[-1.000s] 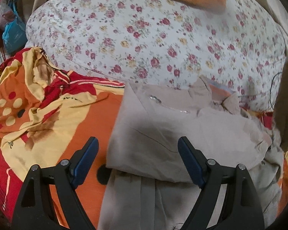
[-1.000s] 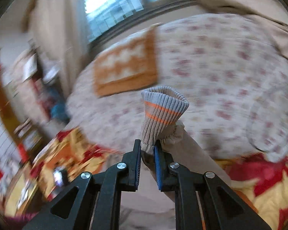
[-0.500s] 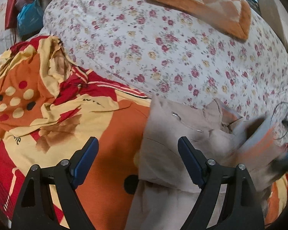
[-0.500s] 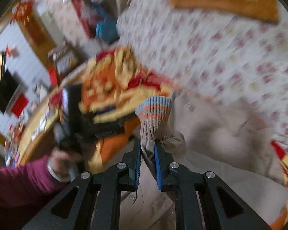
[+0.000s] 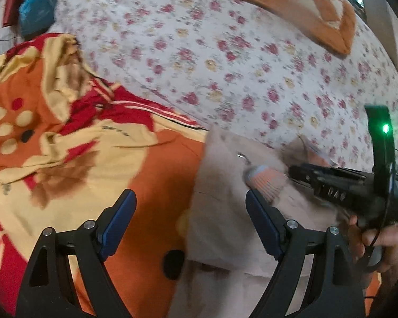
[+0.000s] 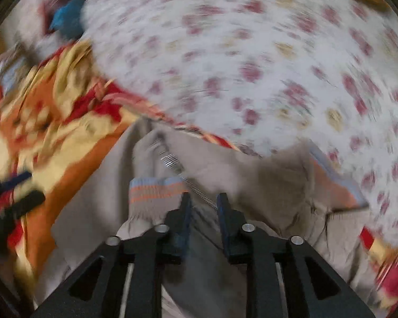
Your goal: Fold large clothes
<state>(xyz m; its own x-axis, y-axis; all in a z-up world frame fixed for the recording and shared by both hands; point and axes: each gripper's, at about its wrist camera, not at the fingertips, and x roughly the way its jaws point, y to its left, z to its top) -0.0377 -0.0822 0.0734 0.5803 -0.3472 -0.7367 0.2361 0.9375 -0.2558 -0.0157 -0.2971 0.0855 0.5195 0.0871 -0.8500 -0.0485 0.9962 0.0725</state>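
Observation:
A beige jacket [image 5: 225,217] lies on the bed, its zip [image 6: 172,163] facing up. My left gripper [image 5: 189,209] hangs open just above the jacket's left edge, with nothing between its fingers. The sleeve's ribbed cuff [image 5: 265,181] with orange stripes rests on the jacket's body. My right gripper [image 6: 203,208] is low over the jacket and its jaws are opening. The cuff [image 6: 156,196] lies just left of its left finger, not between the pads. In the left wrist view the right gripper [image 5: 294,172] comes in from the right, held by a hand [image 5: 379,241].
An orange, red and yellow patterned sheet [image 5: 66,159] covers the bed to the left. A white floral duvet [image 5: 225,53] bulges behind the jacket, with an orange checked cushion [image 5: 291,5] on top. A blue bag [image 5: 37,13] sits at far left.
The right gripper swung down from high over the bed with the cuff, laid it on the jacket's body, and its jaws parted off it. The left gripper drifted left, still open.

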